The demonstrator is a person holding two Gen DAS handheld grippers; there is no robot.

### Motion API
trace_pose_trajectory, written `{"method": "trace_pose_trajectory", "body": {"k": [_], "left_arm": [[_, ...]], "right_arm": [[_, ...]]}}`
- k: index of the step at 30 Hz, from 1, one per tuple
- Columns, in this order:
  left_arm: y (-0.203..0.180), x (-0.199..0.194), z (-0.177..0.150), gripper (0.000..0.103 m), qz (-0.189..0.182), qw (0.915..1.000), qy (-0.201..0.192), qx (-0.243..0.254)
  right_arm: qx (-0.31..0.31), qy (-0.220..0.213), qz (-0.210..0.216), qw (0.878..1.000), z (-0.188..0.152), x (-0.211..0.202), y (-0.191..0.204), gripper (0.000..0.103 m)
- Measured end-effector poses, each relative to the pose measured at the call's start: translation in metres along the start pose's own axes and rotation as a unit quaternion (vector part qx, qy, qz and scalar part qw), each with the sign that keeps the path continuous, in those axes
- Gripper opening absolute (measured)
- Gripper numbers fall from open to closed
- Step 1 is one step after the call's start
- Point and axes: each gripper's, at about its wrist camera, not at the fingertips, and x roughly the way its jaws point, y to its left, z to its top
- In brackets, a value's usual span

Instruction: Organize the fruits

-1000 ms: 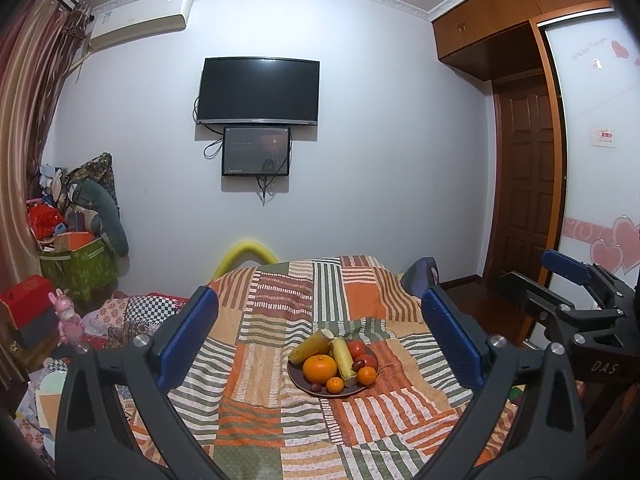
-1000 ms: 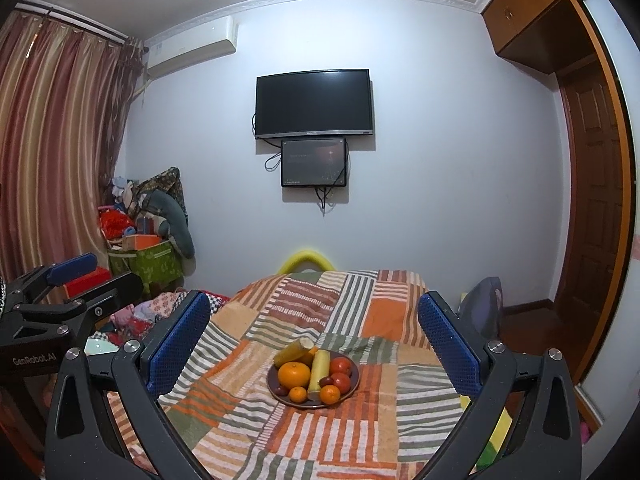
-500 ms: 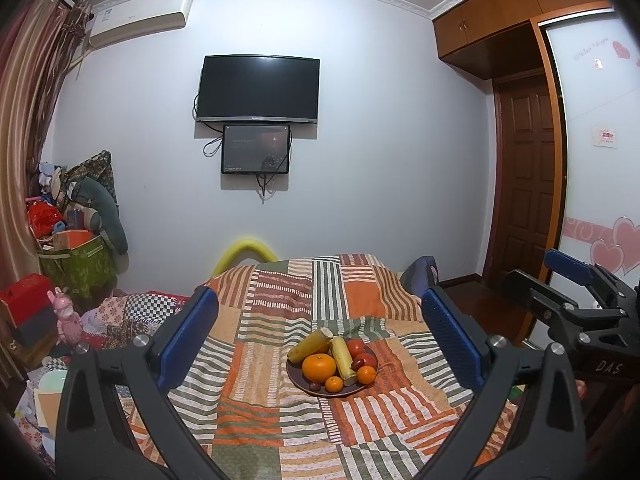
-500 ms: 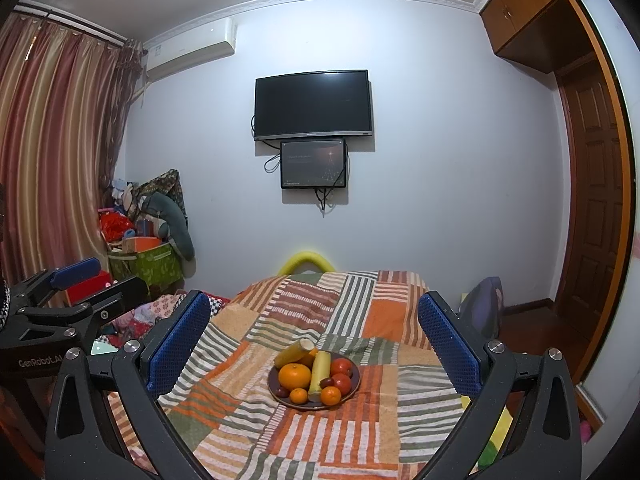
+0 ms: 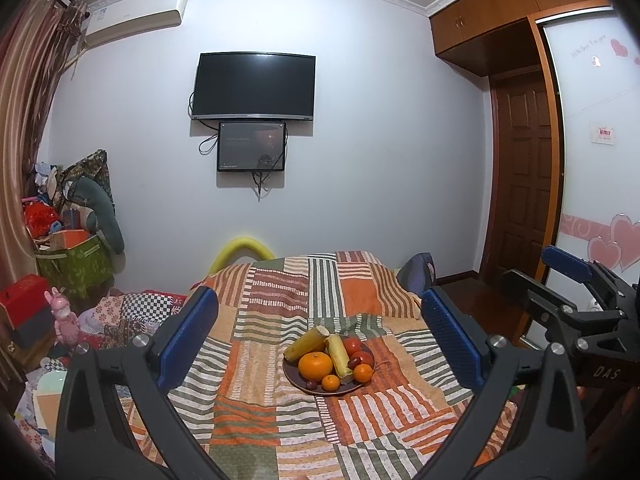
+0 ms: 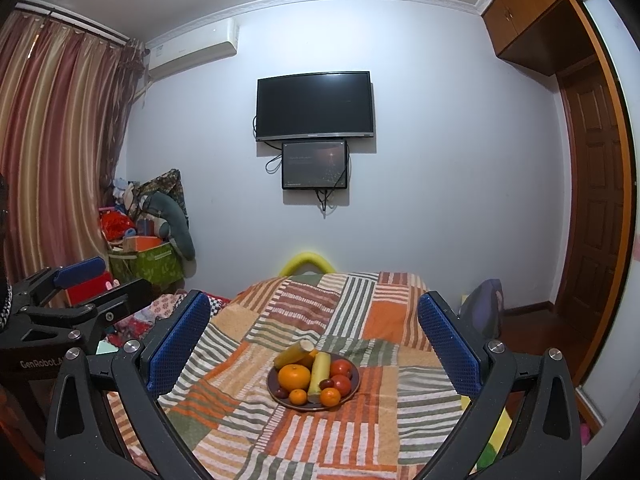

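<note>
A dark round plate (image 5: pixel 296 380) (image 6: pixel 354 390) sits on a table covered by a striped patchwork cloth (image 5: pixel 248 400) (image 6: pixel 360 312). On it lie a big orange (image 5: pixel 315 364) (image 6: pixel 294 377), two small oranges, red tomatoes (image 5: pixel 352 346) (image 6: pixel 341 368), two yellow corn pieces (image 5: pixel 306 344) (image 6: pixel 320 371) and dark grapes. My left gripper (image 5: pixel 318 332) is open and empty, held above and short of the plate. My right gripper (image 6: pixel 314 332) is open and empty too. Each gripper shows at the edge of the other's view.
A TV (image 5: pixel 254 86) and a small screen hang on the far wall. Piled bags and a green box (image 5: pixel 72 264) stand at the left by curtains. A wooden door (image 5: pixel 524 184) and wardrobe are at the right. A chair back (image 5: pixel 416 274) stands at the table's right.
Both views have shifted only slightly; the plate sits a touch lower and nearer. Both grippers stay open and empty.
</note>
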Motion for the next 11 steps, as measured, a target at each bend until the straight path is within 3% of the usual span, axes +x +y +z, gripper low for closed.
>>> {"method": "trace_pose_trajectory", "body": {"k": [11], "left_arm": [[0.0007,0.0015,0.0003,0.103,0.000,1.0000,-0.004,0.002]], "right_arm": [[0.002,0.001,0.000,1.000,-0.0004,0.0024,-0.0006,0.103]]}}
